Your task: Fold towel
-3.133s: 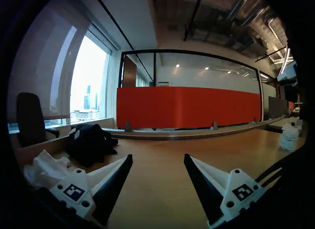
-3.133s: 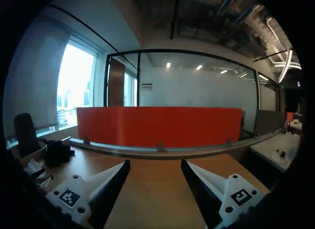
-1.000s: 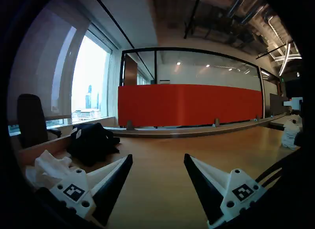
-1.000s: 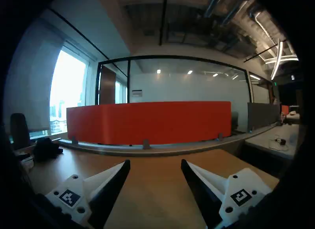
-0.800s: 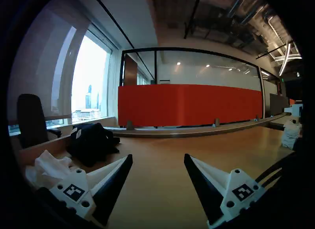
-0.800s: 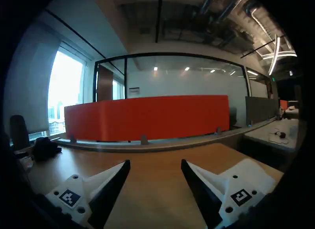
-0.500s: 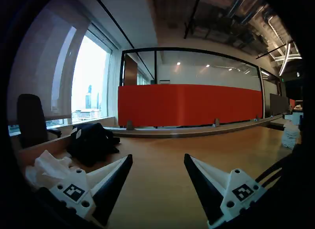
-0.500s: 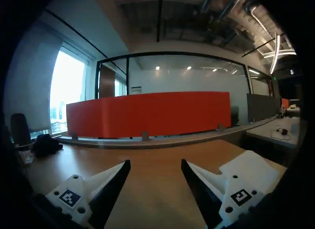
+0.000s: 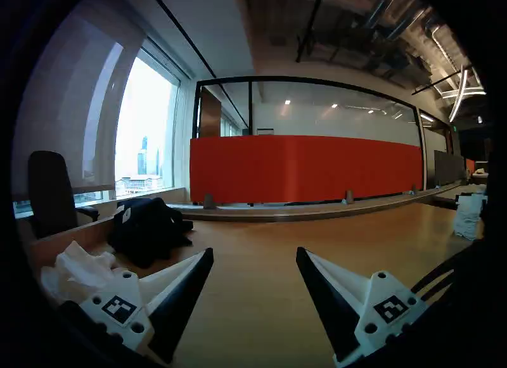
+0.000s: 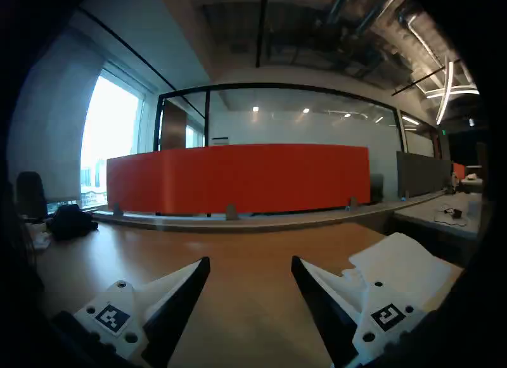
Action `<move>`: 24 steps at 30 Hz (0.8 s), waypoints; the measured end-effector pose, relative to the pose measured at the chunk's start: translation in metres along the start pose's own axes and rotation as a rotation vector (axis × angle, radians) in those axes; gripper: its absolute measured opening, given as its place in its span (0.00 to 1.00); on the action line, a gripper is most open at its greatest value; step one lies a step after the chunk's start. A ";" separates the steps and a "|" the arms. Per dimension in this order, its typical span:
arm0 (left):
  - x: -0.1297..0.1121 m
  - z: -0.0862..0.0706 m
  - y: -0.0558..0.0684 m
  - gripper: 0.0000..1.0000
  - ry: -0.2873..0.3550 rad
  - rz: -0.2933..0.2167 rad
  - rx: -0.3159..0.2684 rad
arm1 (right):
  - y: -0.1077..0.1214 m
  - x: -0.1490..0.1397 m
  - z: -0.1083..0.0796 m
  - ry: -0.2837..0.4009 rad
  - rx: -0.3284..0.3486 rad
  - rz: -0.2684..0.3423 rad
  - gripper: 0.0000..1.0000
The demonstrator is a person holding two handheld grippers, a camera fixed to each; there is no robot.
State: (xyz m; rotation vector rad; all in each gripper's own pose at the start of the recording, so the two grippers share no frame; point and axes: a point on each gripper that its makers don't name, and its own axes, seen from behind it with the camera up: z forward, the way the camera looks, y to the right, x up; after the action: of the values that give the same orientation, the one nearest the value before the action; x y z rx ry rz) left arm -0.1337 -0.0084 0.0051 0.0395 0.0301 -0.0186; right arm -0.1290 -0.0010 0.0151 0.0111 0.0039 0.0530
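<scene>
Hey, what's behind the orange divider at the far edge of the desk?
Above the orange divider a black-framed glass wall rises, with a pale wall and ceiling lights beyond. Whatever stands lower down is hidden by the divider itself.

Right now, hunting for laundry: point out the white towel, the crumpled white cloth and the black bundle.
white towel (image 10: 409,257): right gripper view, its flat top.
crumpled white cloth (image 9: 76,270): left gripper view, middle of heap.
black bundle (image 9: 147,228): left gripper view, centre of pile.
</scene>
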 end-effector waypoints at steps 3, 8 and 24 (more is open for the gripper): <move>0.000 0.000 0.000 0.97 0.000 0.000 0.000 | 0.001 -0.002 -0.001 -0.002 -0.003 0.005 1.00; 0.000 0.000 0.000 0.97 0.000 0.000 0.000 | 0.005 -0.004 -0.002 0.001 -0.006 -0.008 1.00; 0.000 0.000 0.001 0.97 0.000 0.000 0.000 | 0.010 -0.006 -0.006 0.012 -0.012 -0.019 1.00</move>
State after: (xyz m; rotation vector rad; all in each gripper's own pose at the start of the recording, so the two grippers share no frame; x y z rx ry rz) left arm -0.1336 -0.0078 0.0055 0.0394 0.0301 -0.0186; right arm -0.1355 0.0084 0.0097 -0.0017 0.0160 0.0340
